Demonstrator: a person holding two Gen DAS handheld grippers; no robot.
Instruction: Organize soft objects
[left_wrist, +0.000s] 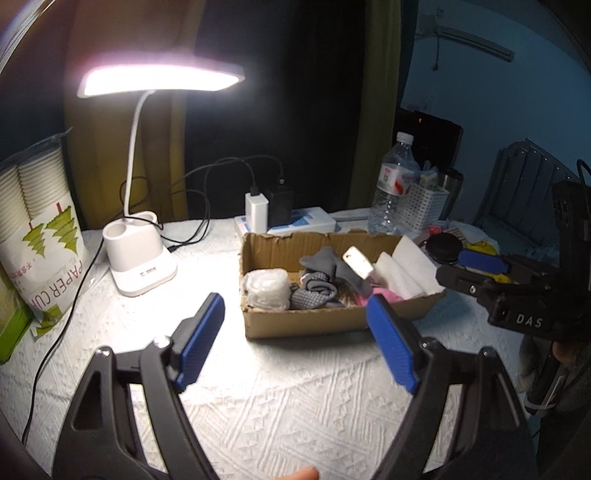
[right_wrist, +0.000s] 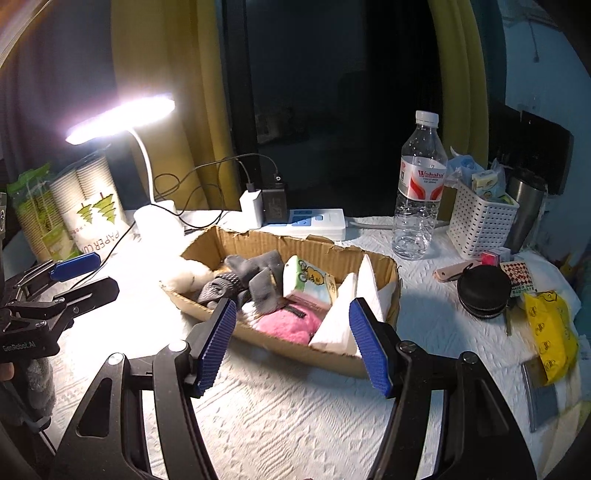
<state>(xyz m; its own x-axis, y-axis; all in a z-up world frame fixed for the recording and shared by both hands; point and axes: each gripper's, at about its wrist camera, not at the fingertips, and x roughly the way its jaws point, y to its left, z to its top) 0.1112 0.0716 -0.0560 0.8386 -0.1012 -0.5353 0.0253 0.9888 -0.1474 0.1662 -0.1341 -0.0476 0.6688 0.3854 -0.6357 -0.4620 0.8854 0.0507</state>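
Observation:
An open cardboard box (left_wrist: 306, 325) (right_wrist: 388, 266) sits mid-table on a white textured cloth. It holds a white fluffy roll (left_wrist: 267, 288) (right_wrist: 186, 275), grey socks (left_wrist: 319, 284) (right_wrist: 251, 277), a pink fluffy item (right_wrist: 288, 323), a tissue pack (right_wrist: 310, 282) and folded white tissues (left_wrist: 406, 269) (right_wrist: 340, 317). My left gripper (left_wrist: 293, 332) is open and empty, in front of the box. My right gripper (right_wrist: 293, 332) is open and empty, near the box's front edge; it also shows in the left wrist view (left_wrist: 476, 273), right of the box.
A lit desk lamp (left_wrist: 142, 258) and a pack of paper cups (left_wrist: 40, 236) stand at the left. A power strip (right_wrist: 314, 221) with chargers lies behind the box. A water bottle (right_wrist: 419, 192), a white basket (right_wrist: 480, 221), a black round case (right_wrist: 482, 291) and a yellow packet (right_wrist: 550, 332) are at the right.

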